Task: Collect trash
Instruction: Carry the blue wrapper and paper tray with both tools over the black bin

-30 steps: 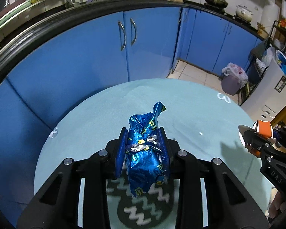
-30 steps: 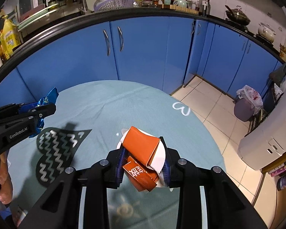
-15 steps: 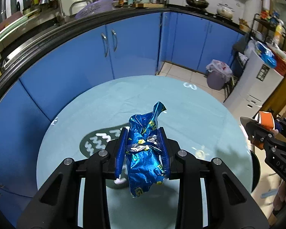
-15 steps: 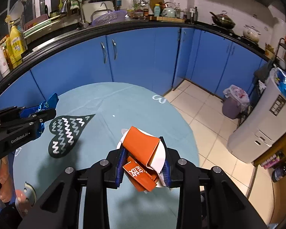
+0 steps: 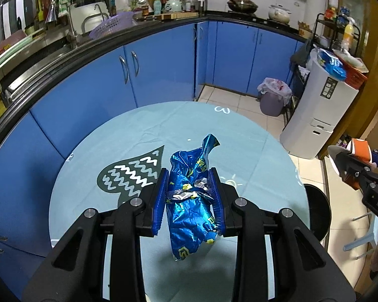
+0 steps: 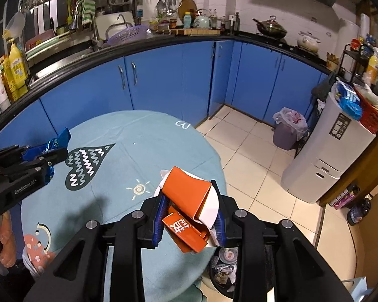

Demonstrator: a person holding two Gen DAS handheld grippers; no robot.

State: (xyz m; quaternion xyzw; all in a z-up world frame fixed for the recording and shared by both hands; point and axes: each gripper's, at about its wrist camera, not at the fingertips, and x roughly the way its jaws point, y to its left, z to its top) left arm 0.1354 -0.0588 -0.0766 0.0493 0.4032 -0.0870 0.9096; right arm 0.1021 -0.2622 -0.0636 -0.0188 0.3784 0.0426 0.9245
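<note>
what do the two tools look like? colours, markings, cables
Both match: matte black angular frames with silver screw heads at the joints and ribbed blue pads on the fingers. Left tool shows white "GenRobot.AI" lettering on its side in the right wrist view; right tool shows white letters reading roughly "DAS" in the left wrist view. No cables visible. No sleeve shows clearly.

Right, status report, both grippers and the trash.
Left gripper shut on blue wrapper. Right gripper shut on orange carton. Both held above table. Open bin below right gripper, nothing blocking.
</note>
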